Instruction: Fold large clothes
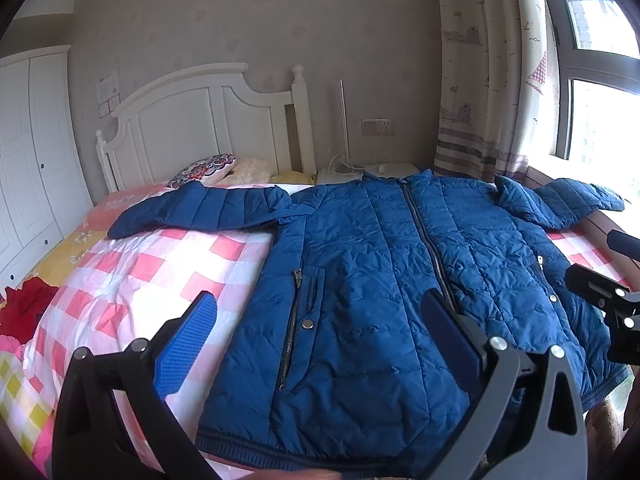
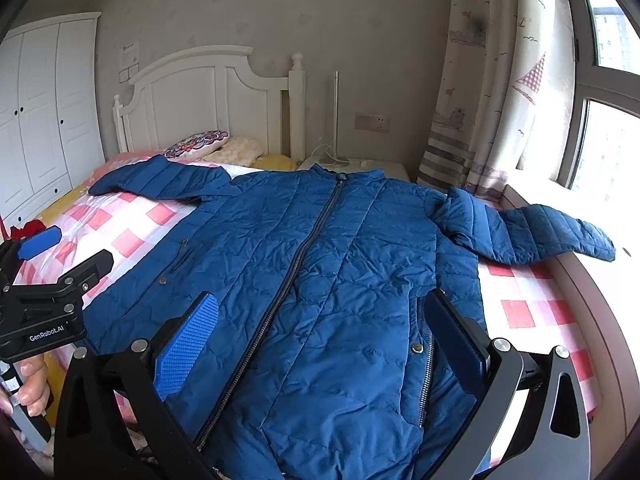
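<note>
A blue quilted jacket (image 1: pixel 380 272) lies flat and zipped on the bed, front up, collar toward the headboard, both sleeves spread out sideways. My left gripper (image 1: pixel 320 312) hovers open above its hem on the left side, nothing between the blue pads. My right gripper (image 2: pixel 324 316) hovers open over the lower right half of the jacket (image 2: pixel 320 280), also holding nothing. The right gripper (image 1: pixel 612 300) shows at the right edge of the left wrist view. In the right wrist view the left gripper (image 2: pixel 52 256) appears at the left, held by a hand (image 2: pixel 34 384).
The bed has a pink and white checked cover (image 1: pixel 152 272) and a white headboard (image 1: pixel 200 120) with pillows (image 1: pixel 208 170). A red cloth (image 1: pixel 24 304) lies at the bed's left. A white wardrobe (image 2: pixel 40 120) stands left; a nightstand (image 1: pixel 360 174), curtain (image 2: pixel 492 80) and window sill (image 2: pixel 560 200) are right.
</note>
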A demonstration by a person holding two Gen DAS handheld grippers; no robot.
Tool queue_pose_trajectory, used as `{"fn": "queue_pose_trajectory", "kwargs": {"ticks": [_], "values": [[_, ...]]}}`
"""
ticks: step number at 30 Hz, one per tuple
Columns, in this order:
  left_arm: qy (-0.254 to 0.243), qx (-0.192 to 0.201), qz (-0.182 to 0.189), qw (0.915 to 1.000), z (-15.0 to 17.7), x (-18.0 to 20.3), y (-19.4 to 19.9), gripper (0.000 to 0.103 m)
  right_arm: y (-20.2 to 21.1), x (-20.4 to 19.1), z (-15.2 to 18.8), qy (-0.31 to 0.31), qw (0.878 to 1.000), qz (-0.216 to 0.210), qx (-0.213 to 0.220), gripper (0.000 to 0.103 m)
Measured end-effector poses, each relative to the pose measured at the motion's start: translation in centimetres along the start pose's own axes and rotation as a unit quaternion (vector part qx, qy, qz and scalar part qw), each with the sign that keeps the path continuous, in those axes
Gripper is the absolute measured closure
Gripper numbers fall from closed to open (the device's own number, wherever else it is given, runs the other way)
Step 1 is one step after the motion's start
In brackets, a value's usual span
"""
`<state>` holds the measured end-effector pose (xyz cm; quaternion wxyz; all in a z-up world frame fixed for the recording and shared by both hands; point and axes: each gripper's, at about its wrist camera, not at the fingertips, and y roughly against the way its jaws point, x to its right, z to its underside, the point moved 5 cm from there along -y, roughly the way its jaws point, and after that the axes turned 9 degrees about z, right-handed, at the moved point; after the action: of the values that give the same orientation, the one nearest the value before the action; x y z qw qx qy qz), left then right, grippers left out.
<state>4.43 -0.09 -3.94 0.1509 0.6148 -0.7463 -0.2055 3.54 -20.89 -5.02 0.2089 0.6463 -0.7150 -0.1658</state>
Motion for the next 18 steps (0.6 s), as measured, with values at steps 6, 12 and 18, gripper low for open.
{"fn": "queue_pose_trajectory", "kwargs": {"ticks": [6, 12, 18], "values": [[0.003, -0.004, 0.001, 1.0, 0.03, -0.34, -0.24, 0.002, 0.07, -0.21, 0.14, 0.0, 1.0, -0.004, -0.001, 0.004], [0.003, -0.005, 0.001, 1.0, 0.1, -0.36, -0.32, 0.002, -0.12, -0.24, 0.23, 0.0, 1.0, -0.006, -0.004, 0.004], [0.003, -0.009, 0.003, 1.0, 0.19, -0.36, -0.42, 0.002, -0.27, -0.19, 0.32, 0.001, 1.0, -0.009, -0.007, 0.004]]}}
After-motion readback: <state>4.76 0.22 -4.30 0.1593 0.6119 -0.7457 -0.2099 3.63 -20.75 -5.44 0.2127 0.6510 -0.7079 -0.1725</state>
